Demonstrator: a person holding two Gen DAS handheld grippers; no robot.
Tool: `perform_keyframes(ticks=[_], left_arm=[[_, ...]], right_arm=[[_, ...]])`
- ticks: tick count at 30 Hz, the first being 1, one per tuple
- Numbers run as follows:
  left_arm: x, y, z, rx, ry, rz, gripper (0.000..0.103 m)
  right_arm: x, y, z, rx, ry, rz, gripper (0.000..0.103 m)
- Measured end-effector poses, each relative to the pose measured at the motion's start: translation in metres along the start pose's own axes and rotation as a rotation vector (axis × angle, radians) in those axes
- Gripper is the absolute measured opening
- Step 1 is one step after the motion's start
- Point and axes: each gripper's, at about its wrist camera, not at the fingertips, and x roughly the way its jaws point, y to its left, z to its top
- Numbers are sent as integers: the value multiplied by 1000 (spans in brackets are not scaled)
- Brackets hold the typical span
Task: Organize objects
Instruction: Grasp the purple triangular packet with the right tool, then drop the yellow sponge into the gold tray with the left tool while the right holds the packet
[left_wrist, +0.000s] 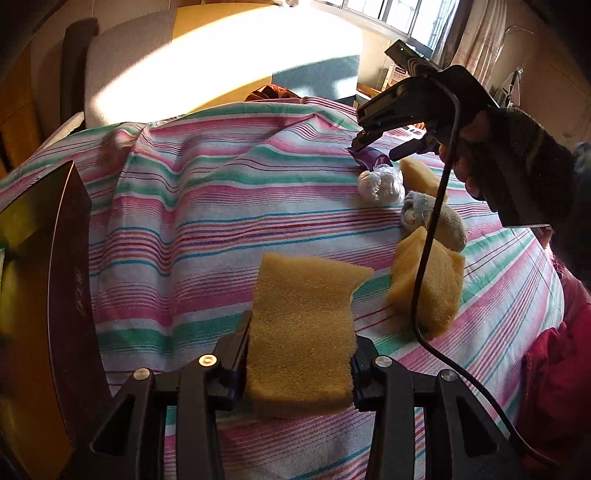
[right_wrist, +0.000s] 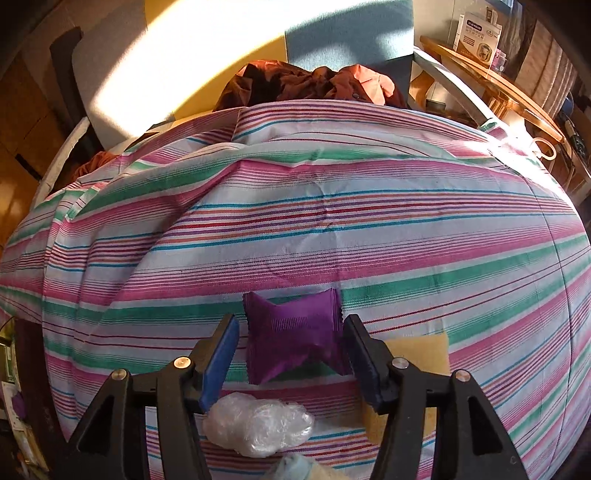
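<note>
Yellow sponge piece (left_wrist: 301, 332): flat, porous, raised off the striped sheet (left_wrist: 192, 221). Second sponge (left_wrist: 432, 280), third sponge (left_wrist: 415, 173), grey rolled sock (left_wrist: 441, 221), clear crumpled plastic ball (right_wrist: 258, 424) and purple foil packet (right_wrist: 295, 339): clustered together near the sheet's right edge.

Bed under a rumpled striped sheet of pink, green, white and blue (right_wrist: 332, 221), a crinkled purple foil packet (right_wrist: 295, 343) lying on it, a ball of clear plastic wrap (right_wrist: 258, 424) just beside, yellow sponge pieces (left_wrist: 424, 288), a rolled grey sock (left_wrist: 436, 218) between them
</note>
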Motion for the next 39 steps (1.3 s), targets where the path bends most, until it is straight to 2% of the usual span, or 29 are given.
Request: perform_keyframes(ticks=[3,4,7,9,14,19,24,31,35,39], left_arm=[[0,-1,0,-4,0,-2,44],[1,-1,0,-5,-1,-2,44],[0,0,-1,-9,-3,-4,44],[0,-1,-1,-7,-7,0,44],[1,0,0,-6,-10,1,43],[-4,-5,-1,26,-19,36,42],[-25,-5,0,39,-60,65,42],[-76,-1,-2,41,-131,110,42],[-100,5,-7,34,-152,152,42],[-120,17,-13,8,-163,183,42]], right_arm=[[16,3,1,-21,51,-17,59],[19,4,0,-23,56,-39,45],[17,5,-8,-40,32,-37,33],[14,4,-15,-47,20,-36,31],[-10,6,-34,-45,-58,19,30],[-45,21,-62,-73,-121,101,30],[-73,40,-91,-85,-166,198,30],[-68,77,-130,-134,-120,343,30],[-55,93,-148,-182,-79,362,30],[-37,98,-157,-209,-43,316,30]])
